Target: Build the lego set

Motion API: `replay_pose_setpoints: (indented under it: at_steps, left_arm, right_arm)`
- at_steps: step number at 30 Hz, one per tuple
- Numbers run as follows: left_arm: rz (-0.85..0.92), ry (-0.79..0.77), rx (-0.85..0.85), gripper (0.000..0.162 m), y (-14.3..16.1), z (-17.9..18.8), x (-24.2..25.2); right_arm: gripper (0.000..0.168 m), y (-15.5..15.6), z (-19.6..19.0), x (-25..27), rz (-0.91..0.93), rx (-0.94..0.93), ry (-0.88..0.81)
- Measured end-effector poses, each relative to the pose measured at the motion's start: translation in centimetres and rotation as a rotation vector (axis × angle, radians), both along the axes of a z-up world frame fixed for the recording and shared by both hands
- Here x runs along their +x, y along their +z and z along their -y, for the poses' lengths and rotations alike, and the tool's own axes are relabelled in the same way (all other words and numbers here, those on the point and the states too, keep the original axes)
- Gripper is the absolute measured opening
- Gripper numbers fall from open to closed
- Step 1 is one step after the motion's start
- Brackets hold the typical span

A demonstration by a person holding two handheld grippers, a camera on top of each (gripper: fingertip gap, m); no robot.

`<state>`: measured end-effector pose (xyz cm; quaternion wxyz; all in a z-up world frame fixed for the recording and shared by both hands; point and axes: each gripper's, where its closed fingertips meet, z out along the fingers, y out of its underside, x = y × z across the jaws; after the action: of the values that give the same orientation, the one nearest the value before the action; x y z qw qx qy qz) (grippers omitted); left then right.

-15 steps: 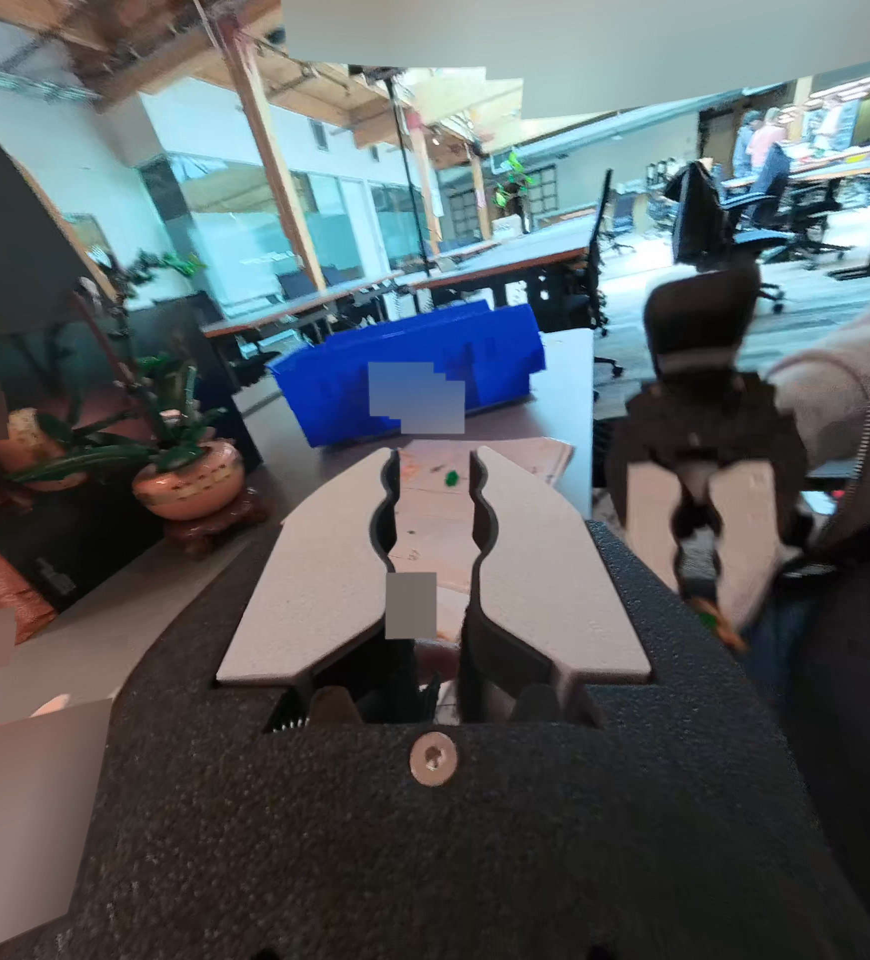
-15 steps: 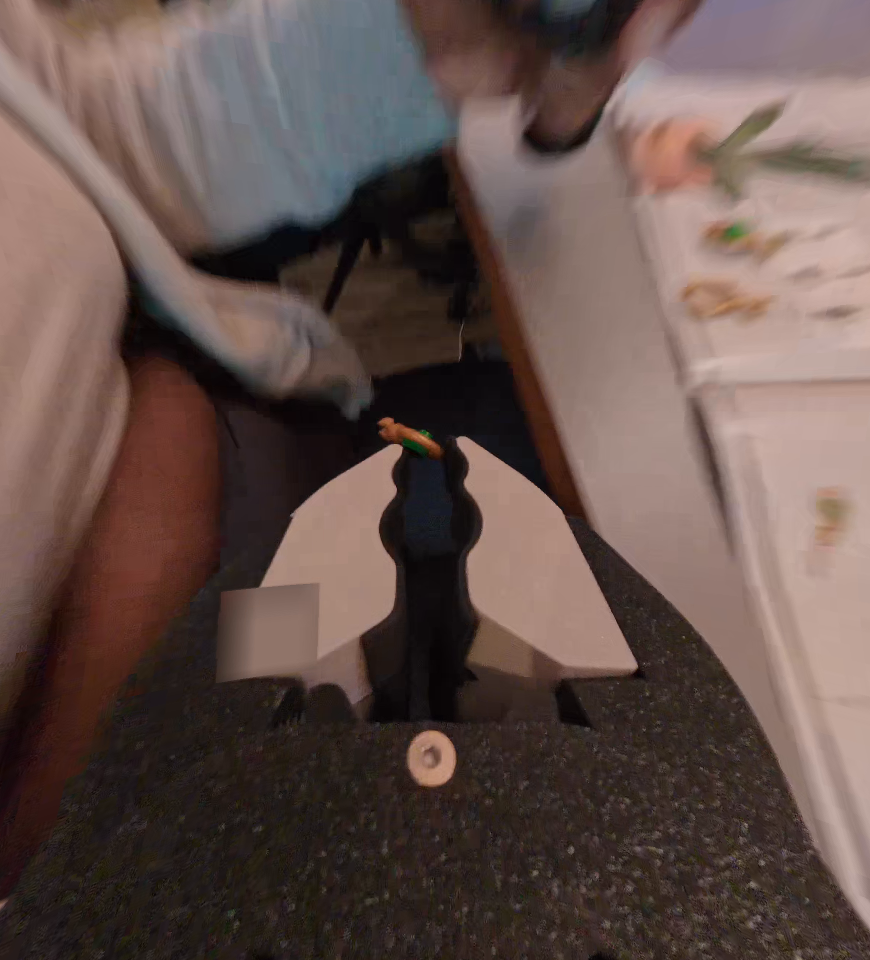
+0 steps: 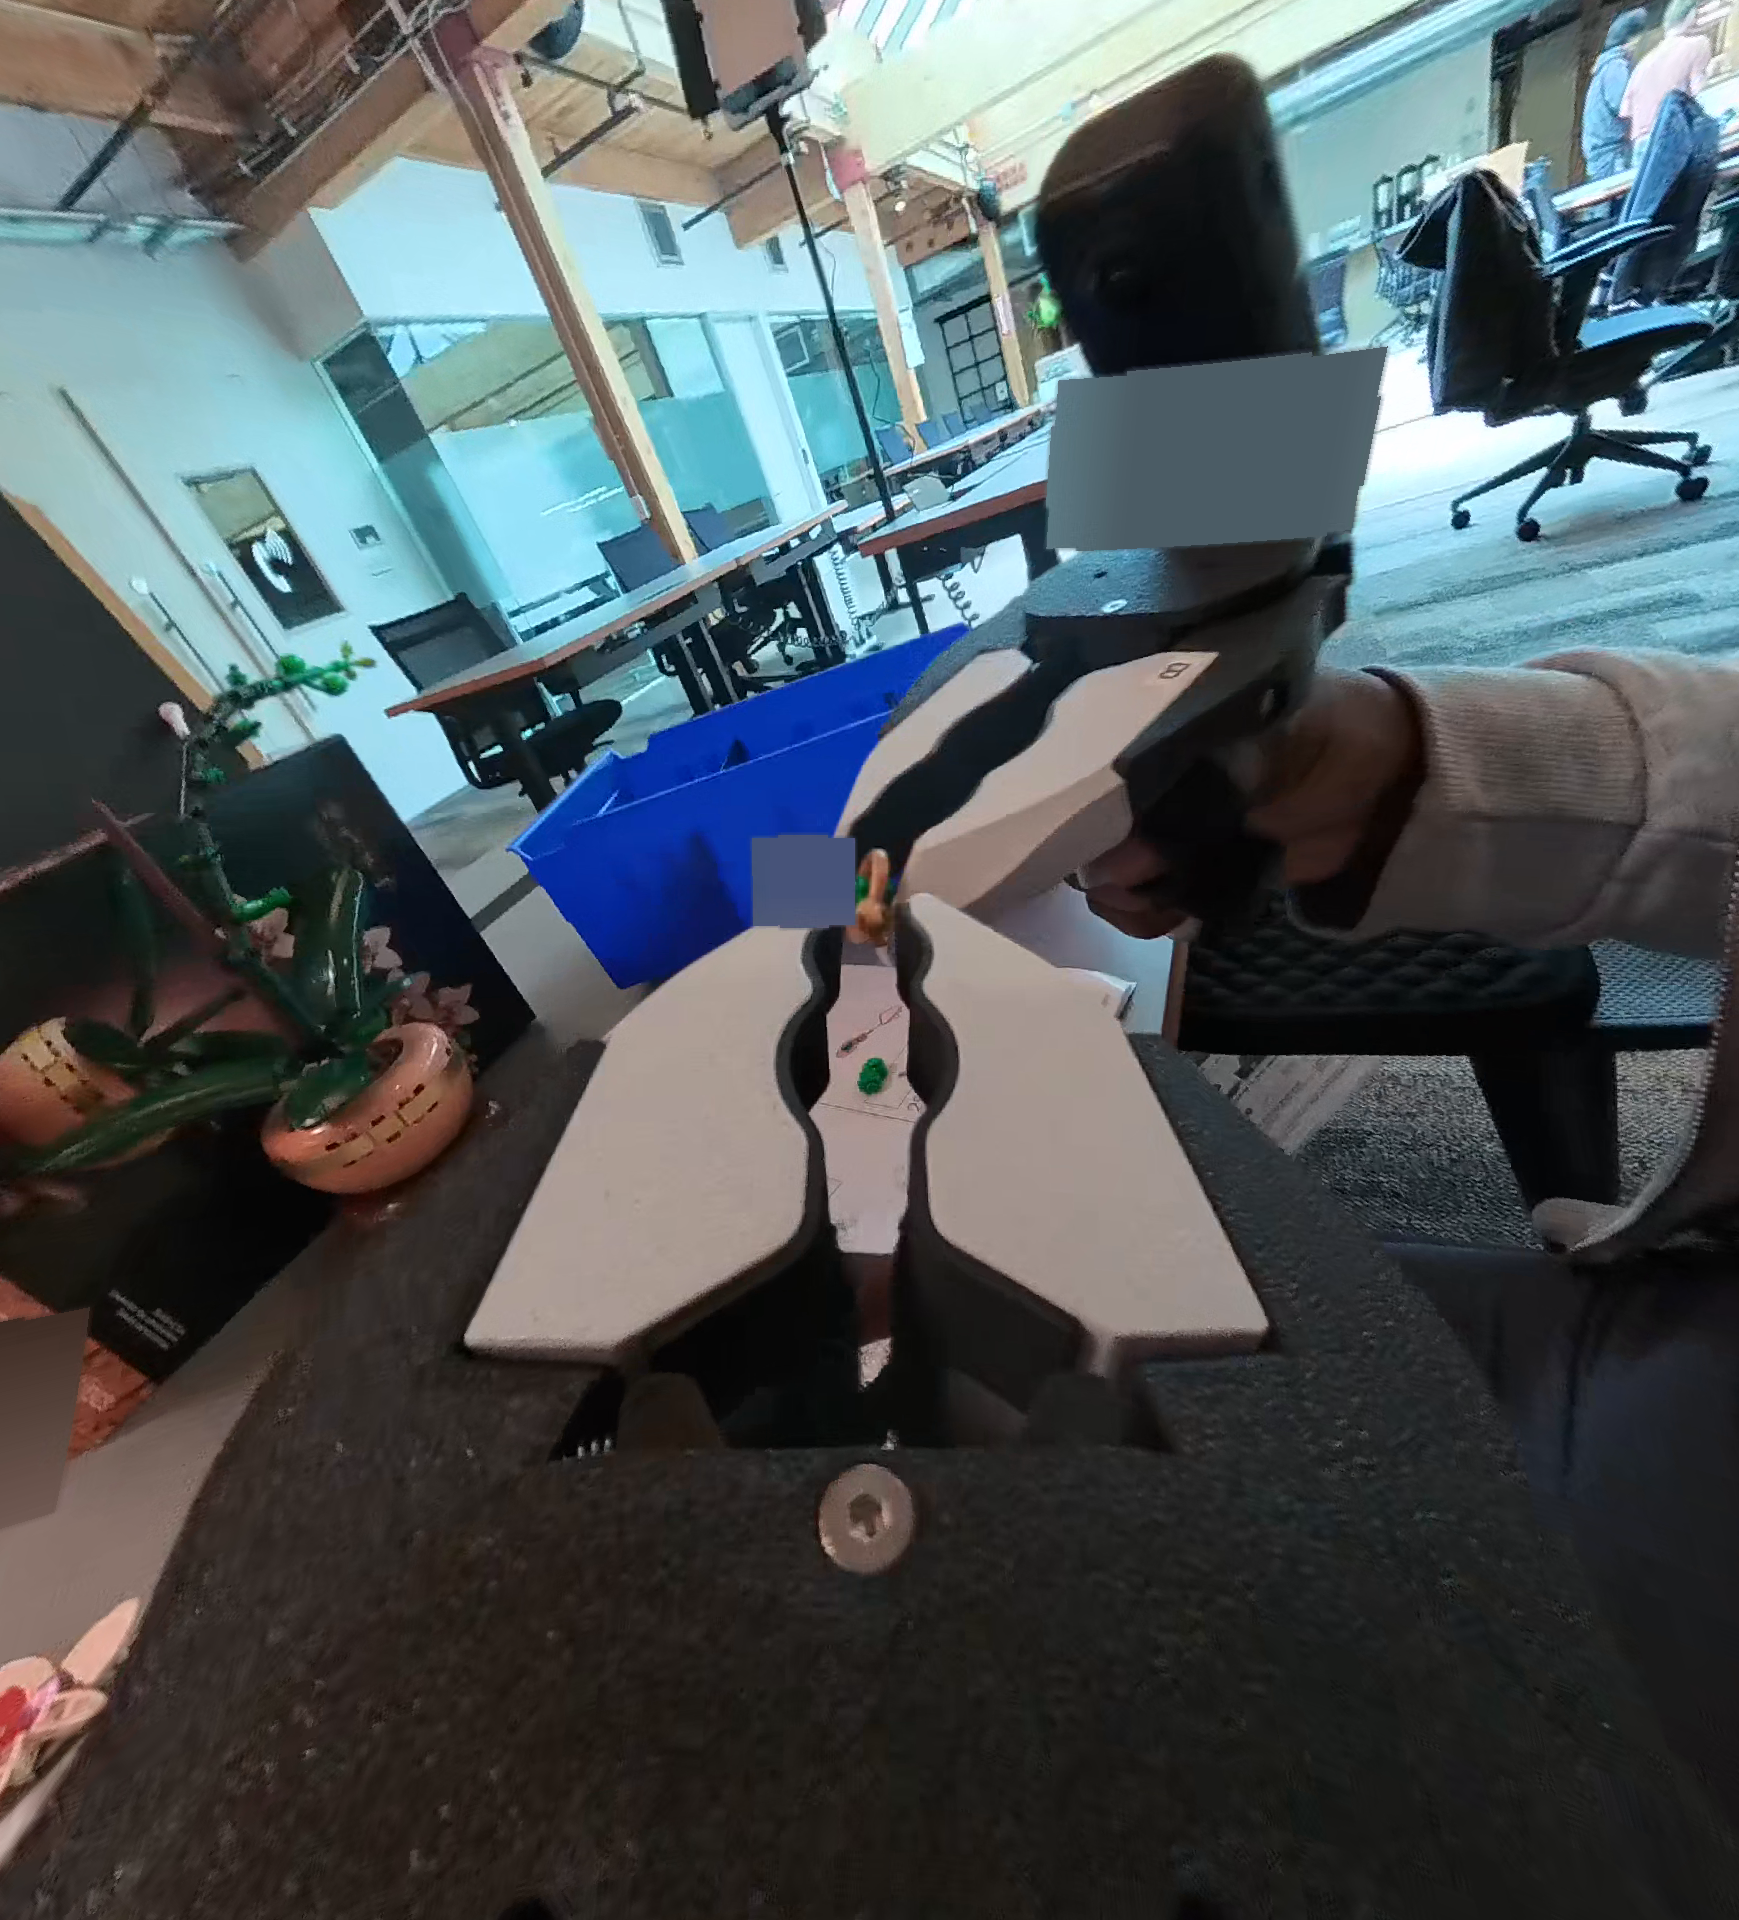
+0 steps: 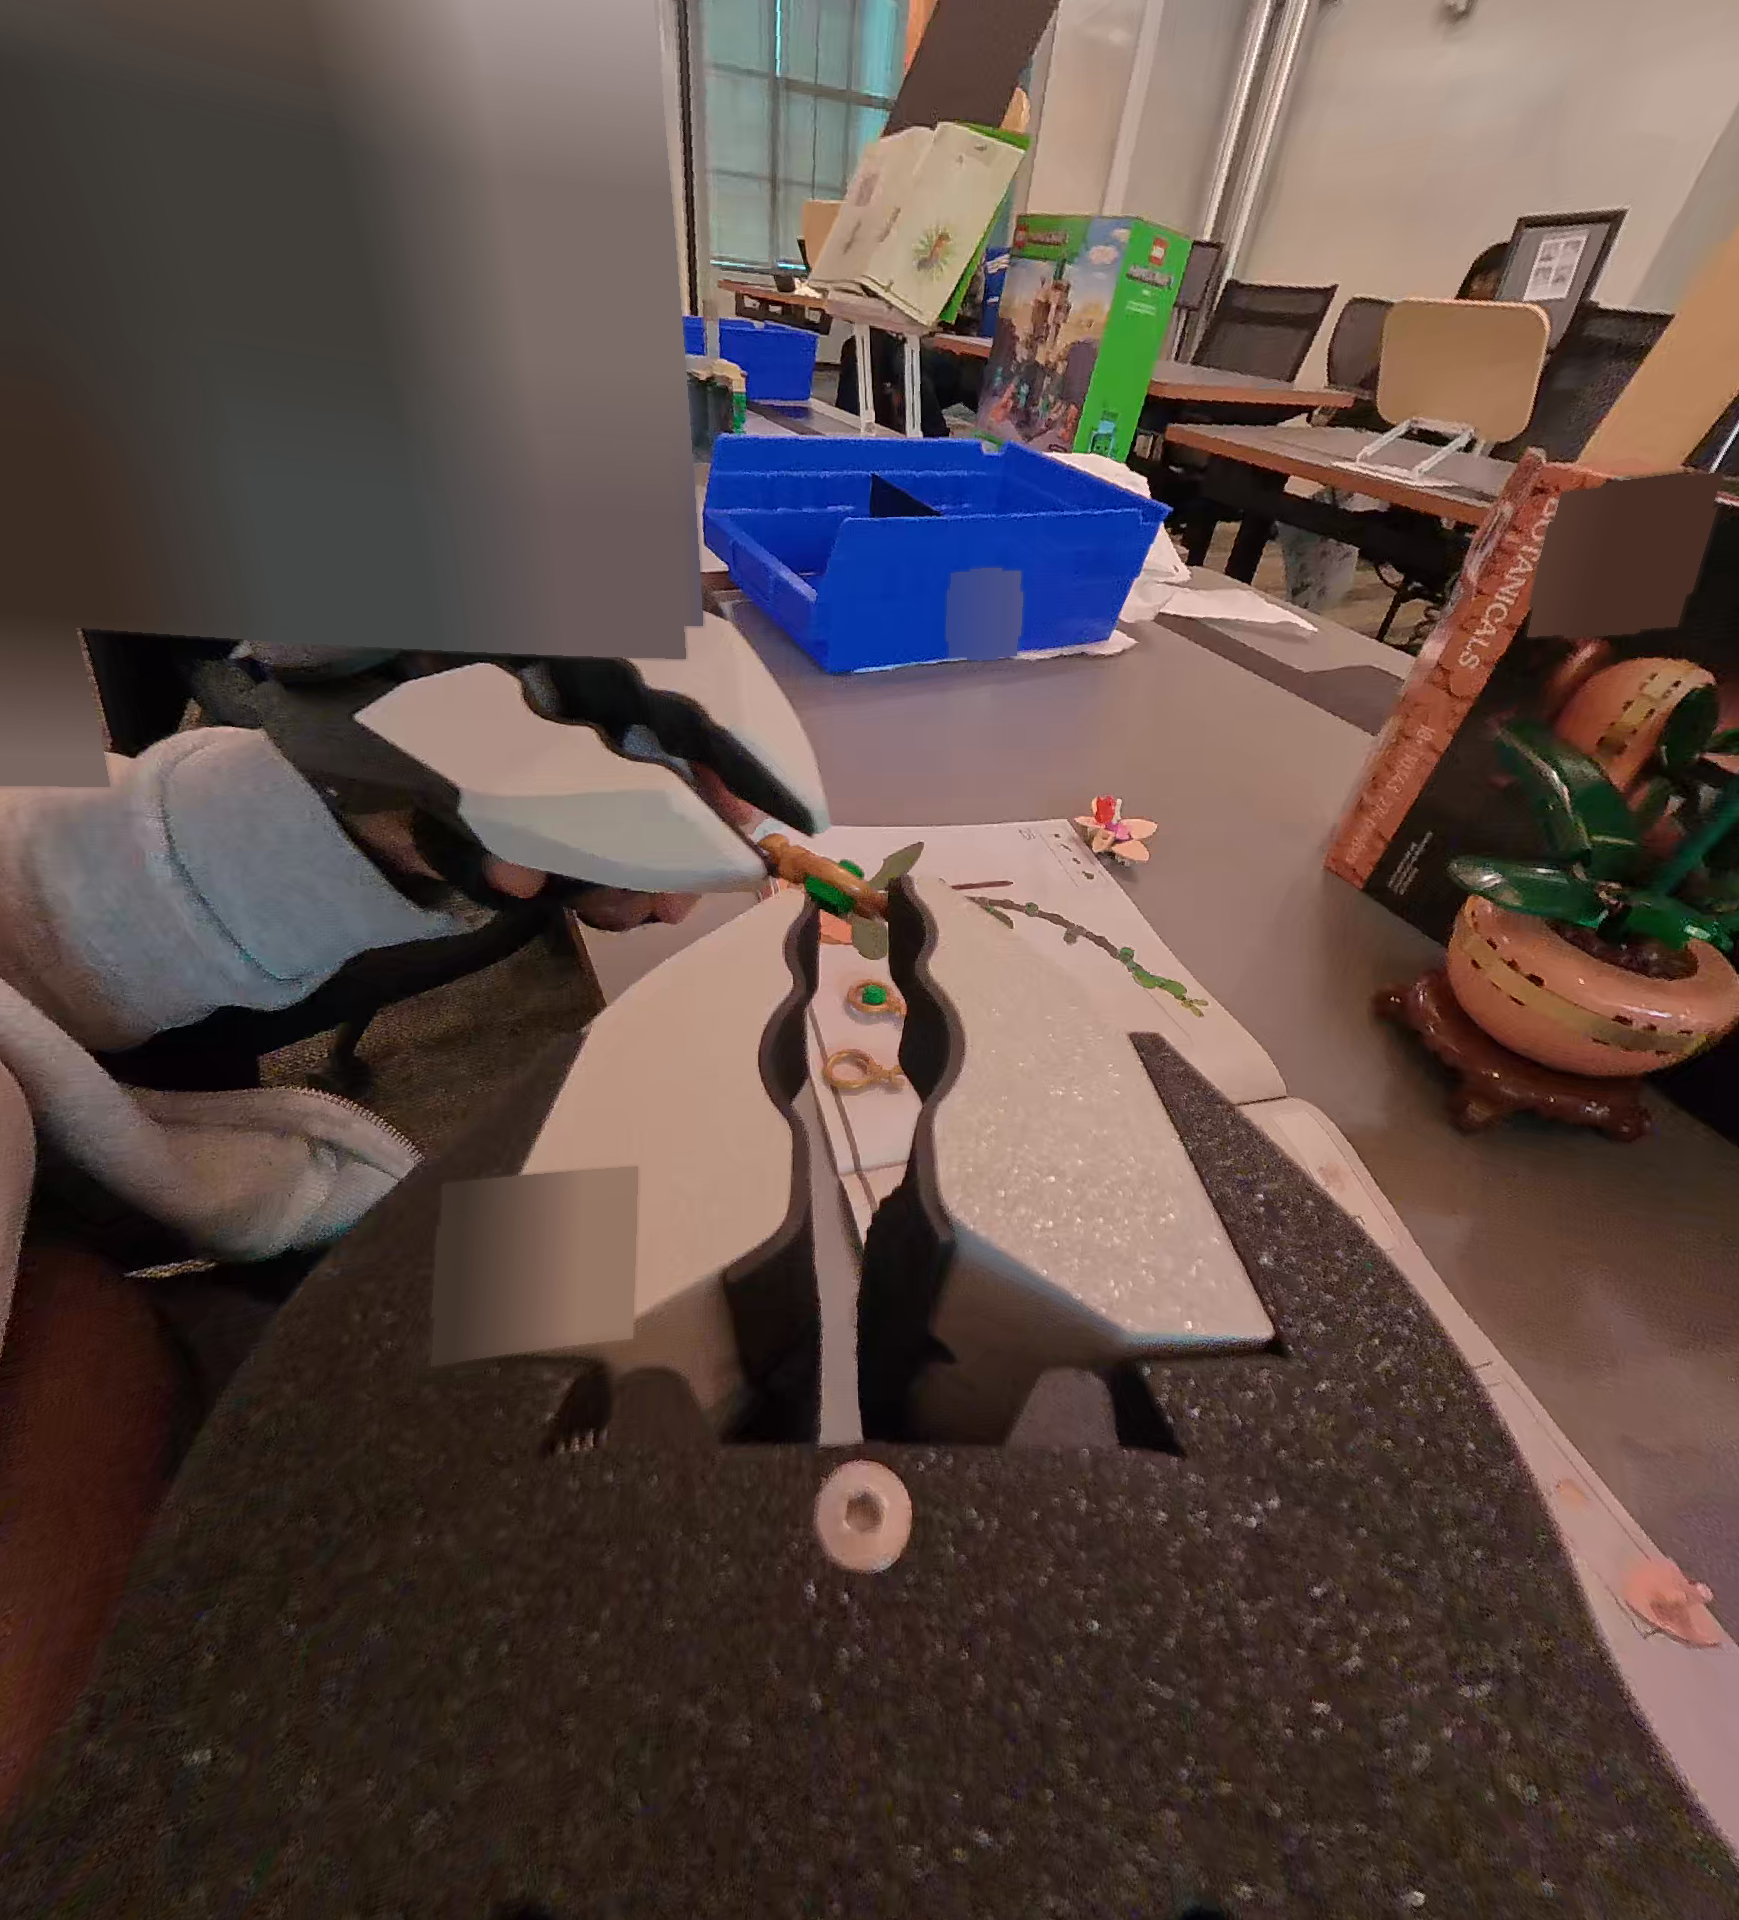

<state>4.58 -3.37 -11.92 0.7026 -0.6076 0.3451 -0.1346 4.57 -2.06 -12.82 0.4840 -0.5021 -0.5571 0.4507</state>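
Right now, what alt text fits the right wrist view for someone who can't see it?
The right gripper and left gripper meet tip to tip at a small tan-and-green leafy Lego stem above an open instruction booklet. A blue bin and Lego orchid stand farther off.

A grey table (image 4: 1000,727) fills the middle and right of the right wrist view; on it, at upper centre, stands a blue bin (image 4: 927,561) with crumpled white paper (image 4: 1197,603) just to its right; an open instruction booklet (image 4: 1052,935) lies at the centre, with two small gold rings (image 4: 860,1068) on its page; a small pink flower piece (image 4: 1114,826) lies on the bare top just beyond the booklet; at the right edge a potted brick orchid (image 4: 1592,987) stands on a dark base, beside a dark set box (image 4: 1447,727).
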Motion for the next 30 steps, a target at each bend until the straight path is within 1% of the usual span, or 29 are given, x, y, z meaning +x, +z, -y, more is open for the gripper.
replay_pose_setpoints:
  at_steps: [3, 6, 7, 10, 12, 13, 15, 17, 19, 21, 23, 24, 26, 30]
  left_arm:
    - [0.007, -0.043, -0.019, 0.008, -0.3, 0.3, 0.0]
    - [-0.002, -0.047, -0.010, 0.008, -0.5, 0.4, -0.1]
    - [0.004, -0.047, -0.011, 0.005, -0.4, 0.4, -0.2]
    - [0.058, -0.069, -0.026, 0.003, -0.2, 0.5, -0.5]
    - [0.176, -0.128, -0.086, 0.002, 0.2, 0.7, -0.8]
    - [0.269, -0.176, -0.135, 0.002, 0.4, 0.8, -1.0]
    - [0.484, -0.272, -0.263, 0.002, 0.9, 0.8, -1.6]
    - [0.663, -0.383, -0.409, 0.002, 1.0, 0.9, -1.9]
    - [0.763, -0.448, -0.493, 0.002, 0.8, 0.8, -1.9]
    - [0.767, -0.465, -0.533, 0.002, 0.2, 0.7, -1.7]
    - [0.755, -0.475, -0.537, 0.002, 0.1, 0.8, -1.5]
    - [0.746, -0.473, -0.536, 0.002, 0.1, 0.8, -1.5]
    - [0.721, -0.464, -0.528, 0.002, -0.1, 0.9, -1.5]
    - [0.648, -0.438, -0.508, 0.002, -0.5, 1.0, -1.4]
  right_arm:
    - [0.013, -0.1, 0.1, -0.2, 0.012, 0.025, -0.007]
    - [0.013, 0.0, 0.3, -0.3, 0.016, 0.030, 0.000]
    - [0.013, 0.0, 0.3, -0.3, 0.020, 0.035, 0.000]
    - [0.011, 0.1, 0.5, -0.6, 0.036, 0.059, 0.001]
    - [0.010, 0.4, 0.8, -0.5, 0.041, 0.083, 0.034]
    - [0.011, 0.7, 1.1, -0.4, 0.030, 0.078, 0.065]
    - [0.023, 1.2, 1.4, -0.2, -0.003, 0.073, 0.144]
    - [0.024, 1.6, 1.4, -0.1, -0.027, 0.101, 0.198]
    - [0.021, 1.7, 1.6, -0.3, -0.023, 0.138, 0.247]
    - [0.021, 1.2, 1.3, -0.9, 0.025, 0.126, 0.272]
    - [0.025, 0.7, 1.3, -1.2, 0.073, 0.061, 0.313]
    - [0.022, 0.5, 1.5, -1.2, 0.090, 0.021, 0.338]
    - [0.009, 0.4, 1.8, -1.1, 0.094, -0.053, 0.389]
    - [0.008, 0.1, 1.9, -1.0, 0.103, -0.187, 0.425]
